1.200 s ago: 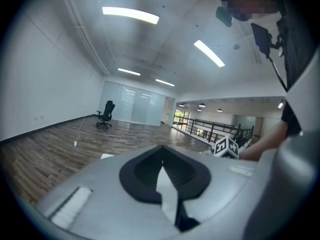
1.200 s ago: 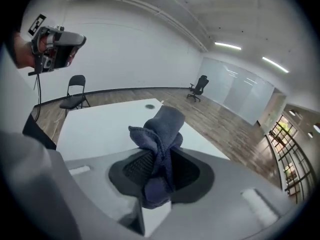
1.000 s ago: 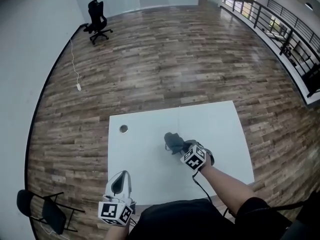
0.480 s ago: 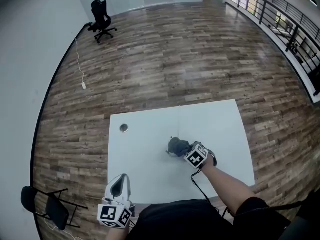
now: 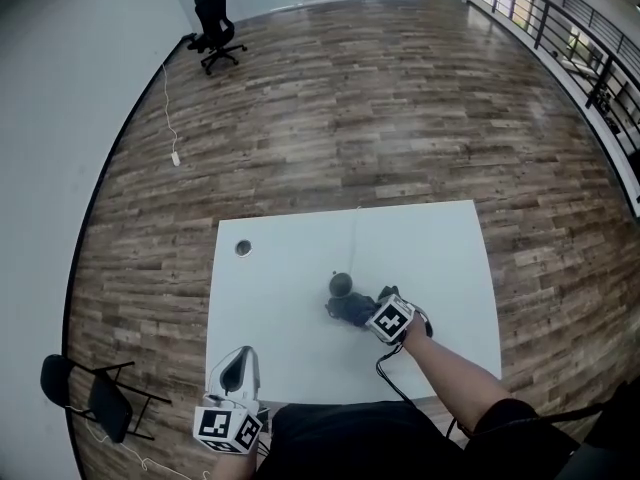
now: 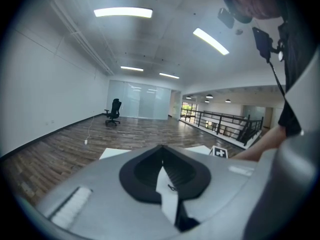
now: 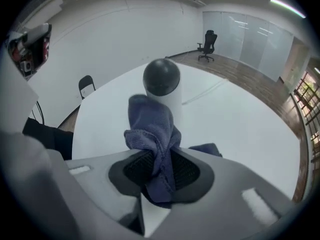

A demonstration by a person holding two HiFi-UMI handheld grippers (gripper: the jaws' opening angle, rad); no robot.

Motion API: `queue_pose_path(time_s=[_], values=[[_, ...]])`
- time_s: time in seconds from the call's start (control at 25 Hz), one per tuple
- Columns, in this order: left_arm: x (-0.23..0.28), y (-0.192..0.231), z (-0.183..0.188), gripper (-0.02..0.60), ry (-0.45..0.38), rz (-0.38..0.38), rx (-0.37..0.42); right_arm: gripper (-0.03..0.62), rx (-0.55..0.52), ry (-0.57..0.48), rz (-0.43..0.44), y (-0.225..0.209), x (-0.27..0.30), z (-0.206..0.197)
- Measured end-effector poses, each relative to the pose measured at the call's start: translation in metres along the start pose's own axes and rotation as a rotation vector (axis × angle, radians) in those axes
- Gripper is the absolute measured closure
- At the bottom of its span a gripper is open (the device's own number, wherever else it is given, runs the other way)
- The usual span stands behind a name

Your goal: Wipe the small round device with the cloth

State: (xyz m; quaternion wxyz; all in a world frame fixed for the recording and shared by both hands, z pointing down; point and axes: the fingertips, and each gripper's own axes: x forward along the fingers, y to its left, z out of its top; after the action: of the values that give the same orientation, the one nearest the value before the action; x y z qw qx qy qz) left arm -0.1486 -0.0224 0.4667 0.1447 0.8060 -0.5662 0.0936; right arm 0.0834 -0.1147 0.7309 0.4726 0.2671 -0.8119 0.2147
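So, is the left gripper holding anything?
No, the left gripper has its jaws shut together with nothing between them; the cloth is clamped in the right gripper.

The right tongs (image 5: 372, 309), on an outstretched forearm (image 5: 450, 368), tilt steeply down and pinch the cloth (image 7: 152, 134); the left tongs (image 5: 240, 360) (tips together) point nearly level

The small round device (image 7: 161, 77), a white cylinder with a dark grey domed top, stands upright on the white table (image 5: 440, 268). The bluish-grey cloth (image 7: 150, 126), bunched, is pinched between the 2 jaws of the right gripper (image 7: 160, 170), just beside the device.
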Motion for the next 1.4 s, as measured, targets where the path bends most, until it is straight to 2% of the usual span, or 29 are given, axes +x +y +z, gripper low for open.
queue_pose_path(time_s=[0.08,0.24,0.32,0.4,0.48,0.6,0.72,0.88,1.12,1.4], values=[[0.001,-0.004,-0.004,0.578,0.002,0.003,-0.003,0.499,-0.026,-0.129,-0.007,-0.001,-0.027,0.02],[0.003,-0.007,-0.008,0.578,0.009,0.007,-0.012,0.497,-0.105,-0.443,-0.037,0.002,-0.099,0.085],[0.004,-0.007,-0.007,0.578,0.007,0.001,-0.016,0.499,-0.139,-0.52,-0.063,0.003,-0.118,0.11],[0.001,-0.004,-0.003,0.578,-0.001,-0.002,-0.011,0.499,-0.161,-0.544,-0.068,0.007,-0.118,0.13],[-0.004,0.003,0.004,0.578,-0.011,0.005,-0.002,0.499,-0.194,-0.516,-0.068,0.011,-0.102,0.145],[-0.008,0.016,0.008,0.578,-0.015,0.014,-0.005,0.499,-0.208,-0.412,-0.07,0.012,-0.066,0.144],[-0.014,0.024,0.005,0.578,-0.009,0.028,-0.019,0.499,-0.147,-0.32,-0.085,0.001,-0.04,0.123],[-0.023,0.038,0.003,0.578,-0.008,0.051,-0.041,0.499,-0.018,-0.287,-0.101,-0.015,-0.029,0.108],[-0.017,0.031,-0.004,0.578,0.007,0.022,-0.041,0.499,0.008,-0.165,-0.132,-0.034,-0.024,0.065],[-0.009,0.026,-0.007,0.578,0.031,-0.014,-0.027,0.498,0.044,-0.061,-0.069,-0.017,0.003,0.029]])
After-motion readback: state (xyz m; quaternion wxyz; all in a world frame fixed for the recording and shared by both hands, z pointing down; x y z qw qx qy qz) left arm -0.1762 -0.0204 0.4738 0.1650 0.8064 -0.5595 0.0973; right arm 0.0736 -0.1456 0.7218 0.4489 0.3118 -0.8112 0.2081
